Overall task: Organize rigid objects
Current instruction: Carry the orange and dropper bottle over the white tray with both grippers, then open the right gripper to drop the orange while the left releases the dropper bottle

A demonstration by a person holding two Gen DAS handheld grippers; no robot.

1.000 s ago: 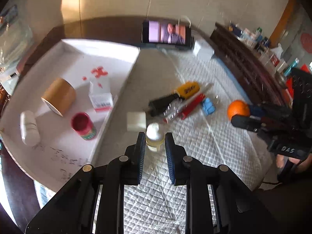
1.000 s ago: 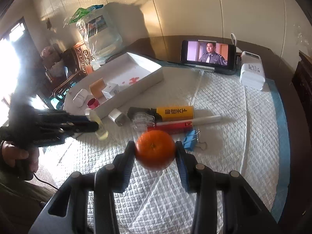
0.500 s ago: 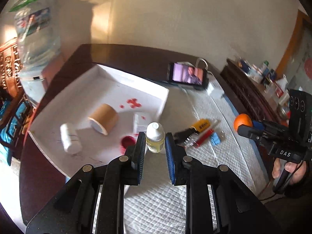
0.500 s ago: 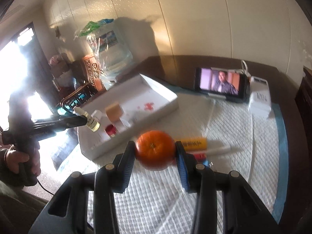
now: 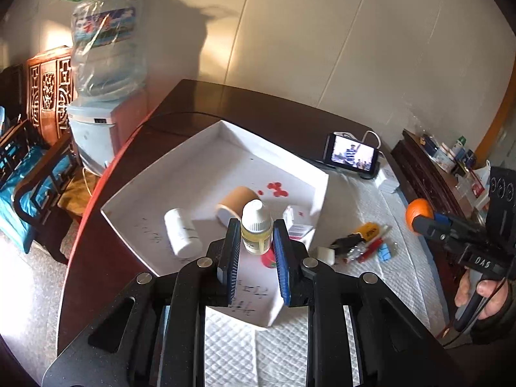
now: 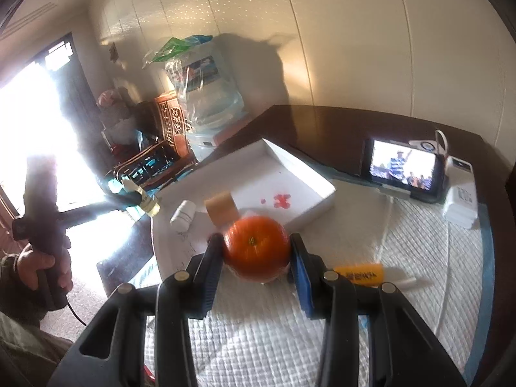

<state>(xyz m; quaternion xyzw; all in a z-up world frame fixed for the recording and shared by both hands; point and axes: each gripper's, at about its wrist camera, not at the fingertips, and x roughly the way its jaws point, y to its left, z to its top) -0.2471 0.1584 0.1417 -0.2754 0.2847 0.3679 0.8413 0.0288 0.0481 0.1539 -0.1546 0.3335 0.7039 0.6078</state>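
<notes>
Holding a small dropper bottle [image 5: 256, 229] upright, your left tool [image 5: 256, 251] is clamped on its yellowish body, the white cap standing clear above the pads, over the near part of the white tray [image 5: 206, 148]. Your right tool [image 6: 256, 258] is clamped on an orange [image 6: 256, 248], gripped at its sides above the quilted white mat [image 6: 419, 242] on the desk [image 6: 322, 122], just right of the tray's near edge.

Phone [image 5: 352, 156] propped at the back of the dark table [image 5: 258, 109], video playing, white charger [image 6: 460, 201] just beside it. Off the table's far corner, a water dispenser [image 5: 96, 135] carries a plastic-wrapped jug [image 5: 106, 51]. Carved wooden chair [image 5: 48, 87] alongside.
</notes>
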